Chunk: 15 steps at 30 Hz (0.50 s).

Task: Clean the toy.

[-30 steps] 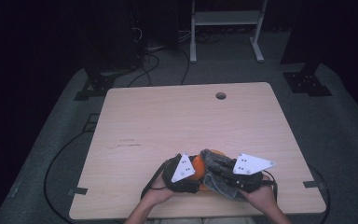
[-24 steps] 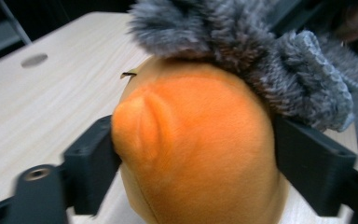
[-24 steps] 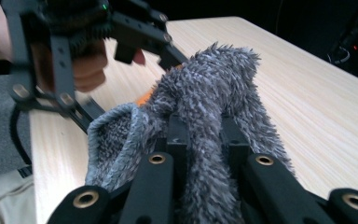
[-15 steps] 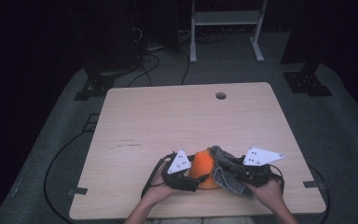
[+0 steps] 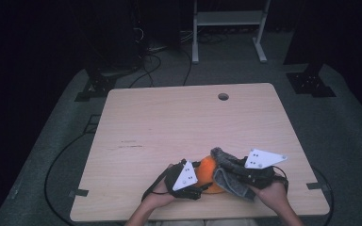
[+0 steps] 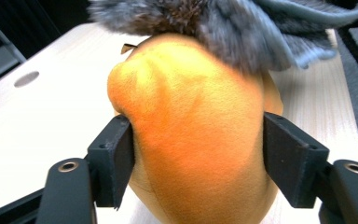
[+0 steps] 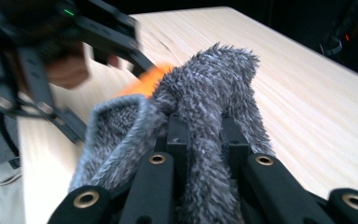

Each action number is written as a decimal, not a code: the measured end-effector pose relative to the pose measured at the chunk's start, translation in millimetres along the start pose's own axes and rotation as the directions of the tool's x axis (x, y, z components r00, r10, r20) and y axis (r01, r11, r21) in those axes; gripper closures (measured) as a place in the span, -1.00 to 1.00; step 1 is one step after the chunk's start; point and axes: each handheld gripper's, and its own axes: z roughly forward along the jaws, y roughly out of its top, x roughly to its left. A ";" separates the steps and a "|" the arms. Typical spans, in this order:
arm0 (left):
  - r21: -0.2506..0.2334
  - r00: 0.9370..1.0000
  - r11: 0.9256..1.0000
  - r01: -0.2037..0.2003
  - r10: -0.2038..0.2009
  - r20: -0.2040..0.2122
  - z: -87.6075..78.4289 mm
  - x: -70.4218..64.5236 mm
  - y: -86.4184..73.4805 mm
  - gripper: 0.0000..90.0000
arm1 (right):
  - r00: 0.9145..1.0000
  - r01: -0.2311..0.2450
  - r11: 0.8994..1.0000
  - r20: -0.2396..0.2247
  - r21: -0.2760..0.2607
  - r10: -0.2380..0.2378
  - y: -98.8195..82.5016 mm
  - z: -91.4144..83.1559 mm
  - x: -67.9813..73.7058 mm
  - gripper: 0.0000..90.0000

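An orange plush thing lies near the table's front edge. My left gripper is shut on it: in the left gripper view both pads press into its soft orange sides. These jaws have just been closing with the plush between them. A grey furry piece drapes over the plush's right side. My right gripper is shut on it, and the fur bunches around and between its jaws. A patch of orange shows behind the fur.
The light wooden table has a round cable hole near its far edge. Both hands work at the front edge. Black cables lie on the grey floor at left, and a white metal stand is at the back.
My right gripper has shifted to the right with the grey fur, so more of the orange plush shows. The left gripper has stayed in place on the plush.
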 end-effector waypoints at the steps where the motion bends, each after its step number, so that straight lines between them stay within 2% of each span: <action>1: 0.000 1.000 1.000 0.000 0.000 0.000 0.0 0.0 0.0 -0.36 | 1.000 0.000 1.000 0.000 0.000 0.000 0.0 0.0 0.0 0.72; 2: 0.002 1.000 1.000 0.023 -0.023 0.012 -0.2 1.9 -0.3 -0.36 | 1.000 -0.025 1.000 0.001 0.003 0.025 -4.1 -0.5 -3.7 0.72; 3: 0.003 0.998 0.999 0.050 -0.050 0.026 -0.3 4.3 0.4 -0.51 | 0.999 -0.050 0.999 -0.005 0.000 0.050 -8.5 0.0 -6.6 0.72; 4: 0.010 0.993 0.994 0.107 -0.107 0.046 -1.1 8.4 4.4 -0.58 | 0.999 -0.044 0.999 0.001 0.001 0.044 -7.6 0.5 -5.1 0.72; 5: 0.010 0.993 0.994 0.107 -0.107 0.046 -1.1 8.4 4.4 -0.59 | 0.999 -0.044 0.999 0.001 0.001 0.044 -7.6 0.5 -5.1 0.72; 7: -0.006 0.990 0.991 0.133 -0.132 0.051 -3.1 10.7 7.5 -0.60 | 0.999 -0.033 0.999 -0.004 -0.002 0.033 -3.7 2.2 -0.1 0.72; 10: 0.004 0.992 0.993 0.121 -0.121 0.036 -4.7 11.5 4.1 -0.50 | 0.999 -0.003 1.000 -0.040 -0.020 0.002 5.1 8.7 13.1 0.72; 13: 0.007 0.993 0.993 0.116 -0.116 0.032 -7.2 12.7 0.6 -0.39 | 0.998 0.008 1.000 -0.061 -0.027 -0.010 5.8 10.2 15.3 0.72; 15: 0.011 0.994 0.995 0.103 -0.103 0.020 -8.4 13.2 -2.1 -0.38 | 0.997 -0.010 0.999 -0.073 -0.031 0.007 3.4 10.6 10.9 0.72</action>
